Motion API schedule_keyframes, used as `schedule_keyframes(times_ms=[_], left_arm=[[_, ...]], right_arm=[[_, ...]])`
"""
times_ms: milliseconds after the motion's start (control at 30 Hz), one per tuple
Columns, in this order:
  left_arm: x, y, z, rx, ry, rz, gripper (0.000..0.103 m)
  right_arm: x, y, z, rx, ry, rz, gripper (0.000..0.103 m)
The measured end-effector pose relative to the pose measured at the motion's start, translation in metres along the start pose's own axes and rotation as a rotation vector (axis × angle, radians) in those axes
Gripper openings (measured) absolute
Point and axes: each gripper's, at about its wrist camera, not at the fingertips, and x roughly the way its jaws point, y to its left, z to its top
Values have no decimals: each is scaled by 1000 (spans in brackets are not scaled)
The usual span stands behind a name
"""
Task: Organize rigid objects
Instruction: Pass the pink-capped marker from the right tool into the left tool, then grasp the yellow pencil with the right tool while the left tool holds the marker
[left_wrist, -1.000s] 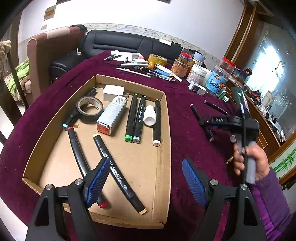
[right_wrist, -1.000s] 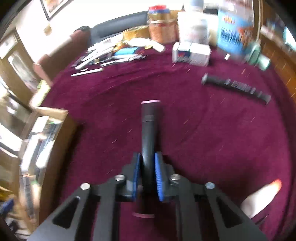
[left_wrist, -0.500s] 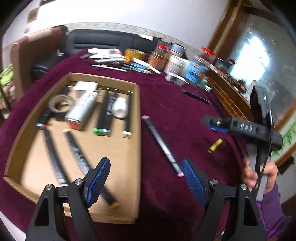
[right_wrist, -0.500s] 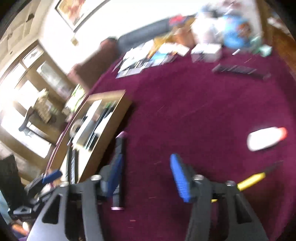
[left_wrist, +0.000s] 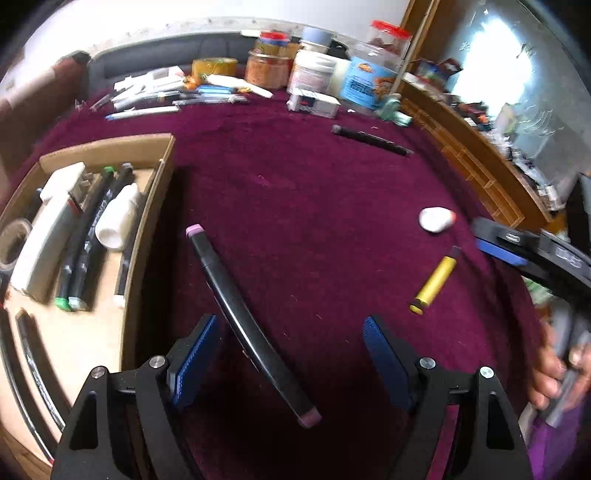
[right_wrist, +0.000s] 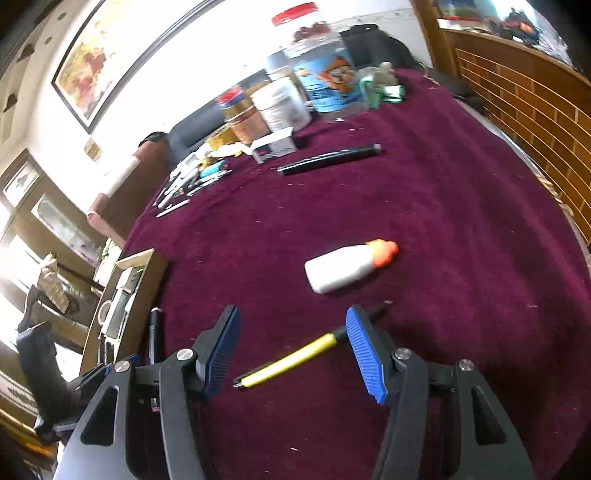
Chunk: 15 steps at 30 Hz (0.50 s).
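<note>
Two hand-held grippers hung over a table covered in a maroon cloth. The left gripper had its blue pads apart and was closing; a black marker with pink end caps lay on the cloth between its jaws, nearer the left pad, and neither pad pressed on it. The marker lay just beside the outer wall of a cardboard tray, outside it. Inside the tray lay more black markers, a white bottle, a long white box and, at the far left edge, a roll of tape.

The right gripper stood with its jaws apart and gripped nothing. A yellow pen with a black tip lay slantwise on the cloth between its pads, its tip end passing behind the right pad; whether it touched that pad could not be told. Beyond it lay a white bottle with an orange cap, well apart from the tray. Farther back a second black marker lay alone on the cloth. At the table's far edge stood jars and tubs, a small white carton and a scatter of pens. A hand on the right gripper's grip showed at the edge of the left view.
</note>
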Motion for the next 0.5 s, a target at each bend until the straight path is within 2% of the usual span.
schedule_keyframes(times_ms=[33,67,100,333,500], left_arm=[[3,-1,1,4,3,-15,67],[6,-2,1,12,15,-38,37],[8,-2,0,18,27,-47,21],[-4,1,-7,26,3,-76,16],[-17,5,-7,16,-34,-94,16]], right_arm=[[-1,-2,0,4,-2,-2,59],[-2,-4,-1,8,-5,-3,59],[-2,-5,-1,8,-4,-4,59],[12,3,-11,1,44,4,59],[26,17,-23,-6,73,-50,59]])
